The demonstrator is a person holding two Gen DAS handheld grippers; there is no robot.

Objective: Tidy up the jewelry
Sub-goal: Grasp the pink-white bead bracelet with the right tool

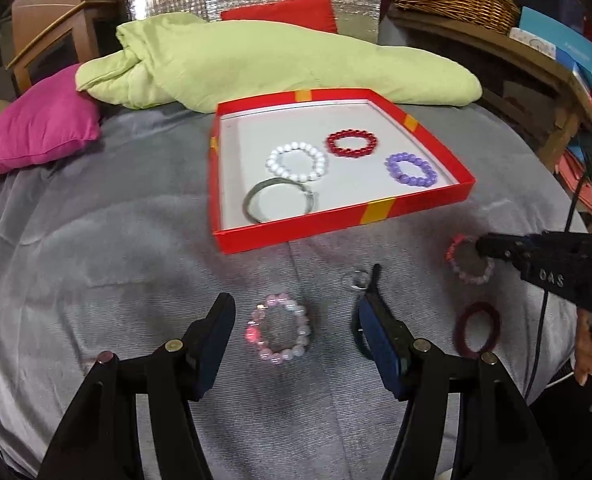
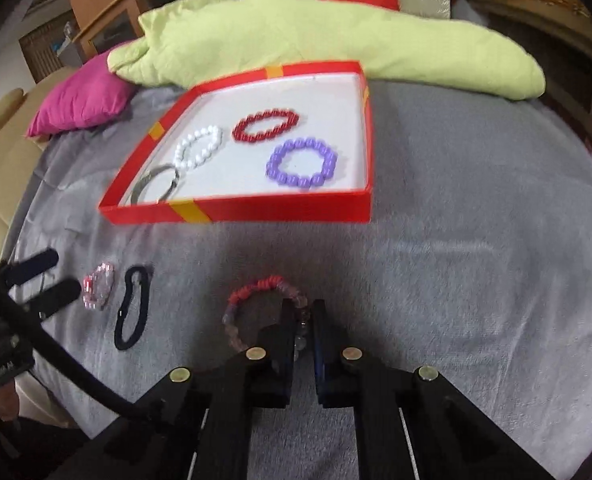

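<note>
On the near side of the red box (image 2: 255, 210), on the grey bed cover (image 2: 476, 280), the right gripper (image 2: 302, 320) is closed on the near arc of a red-and-mauve beaded bracelet (image 2: 255, 286). The pinch catches only a few beads, so a quick lift could let the stretchy loop slip out or swing and drop short of the box wall. The left gripper (image 1: 291, 320) is spread wide around a pink beaded bracelet (image 1: 279, 330), not touching it. Nearer the box, its right finger could snag the black clip (image 2: 133, 308). Farther off, four bracelets already lie inside the box.
</note>
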